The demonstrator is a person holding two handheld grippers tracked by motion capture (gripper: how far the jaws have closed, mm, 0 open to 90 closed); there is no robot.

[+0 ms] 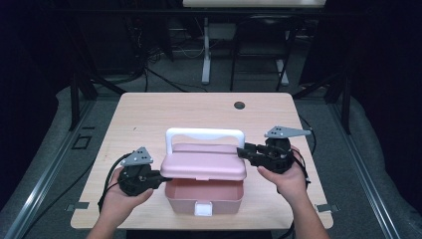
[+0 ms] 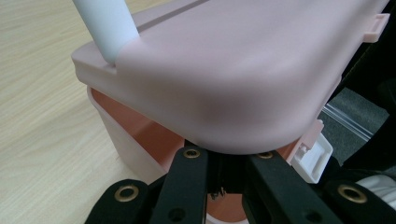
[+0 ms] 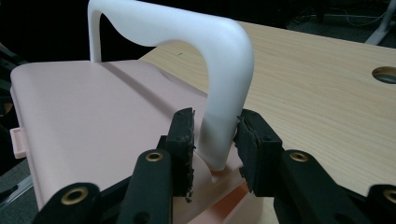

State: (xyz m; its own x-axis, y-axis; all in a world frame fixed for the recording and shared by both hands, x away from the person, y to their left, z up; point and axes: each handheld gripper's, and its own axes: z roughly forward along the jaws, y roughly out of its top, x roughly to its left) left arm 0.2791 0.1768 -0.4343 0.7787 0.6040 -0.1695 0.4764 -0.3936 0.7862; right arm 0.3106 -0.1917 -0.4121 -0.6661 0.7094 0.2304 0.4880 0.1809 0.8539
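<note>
A pink box (image 1: 204, 198) stands at the table's front middle, its lid (image 1: 204, 164) raised a little so the inside shows. A white handle (image 1: 204, 133) stands up on the lid. My left gripper (image 1: 160, 175) is at the lid's left front corner. In the left gripper view its jaws stand nearly together, and the tips of the gripper (image 2: 227, 154) are tucked under the lid (image 2: 233, 70), above the box wall (image 2: 126, 135). My right gripper (image 1: 242, 149) is at the handle's right leg. In the right gripper view that gripper (image 3: 214, 140) has its pads on either side of the handle (image 3: 219, 56).
The wooden table (image 1: 149, 114) has a round cable hole (image 1: 239, 105) at the back. A white latch (image 1: 203, 209) sits on the box's front. Bare wood lies behind and to both sides of the box. Desk legs and cables stand beyond the far edge.
</note>
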